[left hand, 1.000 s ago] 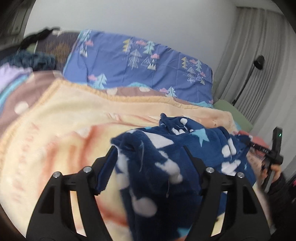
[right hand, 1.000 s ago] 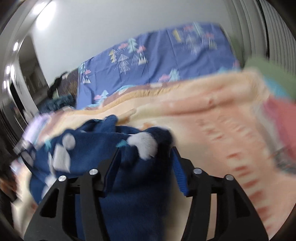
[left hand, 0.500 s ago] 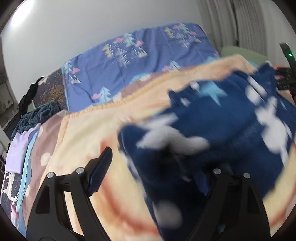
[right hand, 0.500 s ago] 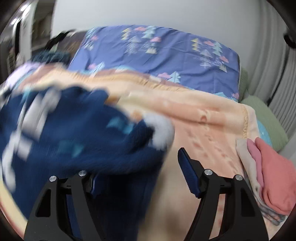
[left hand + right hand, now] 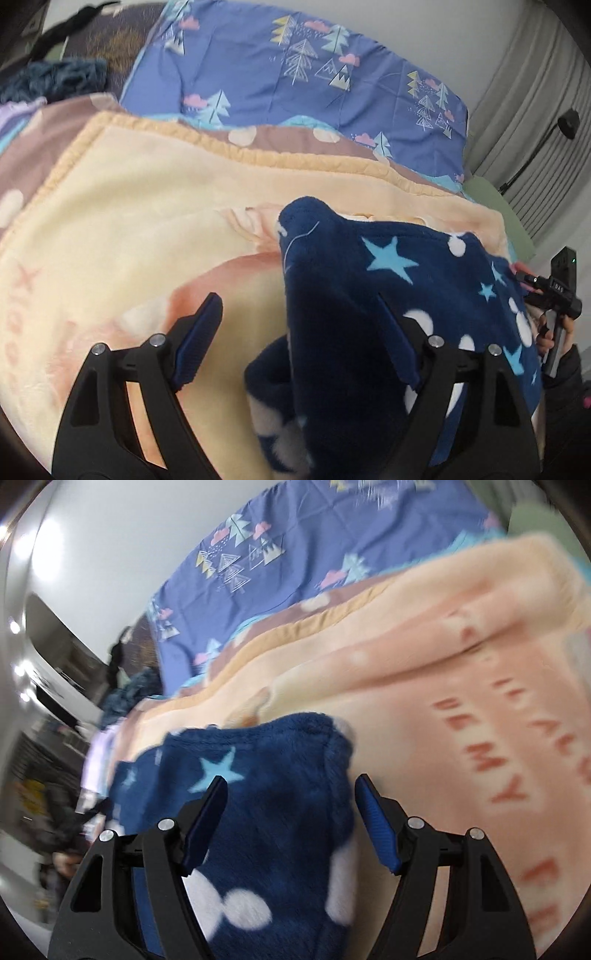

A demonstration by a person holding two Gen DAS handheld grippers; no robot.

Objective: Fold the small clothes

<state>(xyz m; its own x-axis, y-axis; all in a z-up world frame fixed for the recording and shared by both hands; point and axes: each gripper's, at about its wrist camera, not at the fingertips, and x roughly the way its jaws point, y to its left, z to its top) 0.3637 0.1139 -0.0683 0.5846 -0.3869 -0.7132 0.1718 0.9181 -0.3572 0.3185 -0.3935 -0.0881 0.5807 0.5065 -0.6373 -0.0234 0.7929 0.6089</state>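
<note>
A navy fleece garment [image 5: 369,295] with light blue stars and white dots hangs stretched between the two grippers above a peach blanket [image 5: 129,221]. My left gripper [image 5: 299,325] has its jaws wide apart; the fleece drapes over its right finger and into the gap. My right gripper [image 5: 291,805] also stands with jaws apart, the same garment [image 5: 266,794] lying across the gap and over its left finger. The right gripper's body [image 5: 554,291] and the hand holding it show at the right edge of the left wrist view.
The peach blanket [image 5: 461,701] with red lettering covers the bed. A blue tree-print pillow [image 5: 295,81] lies along the wall. Dark and lilac clothes [image 5: 48,81] are piled at far left. A green cushion [image 5: 495,210], grey curtains and a black lamp [image 5: 565,122] stand at right.
Both grippers swung the garment across the bed, with motion blur half a second ago. The fleece now hangs flatter and wider between them, its star side showing.
</note>
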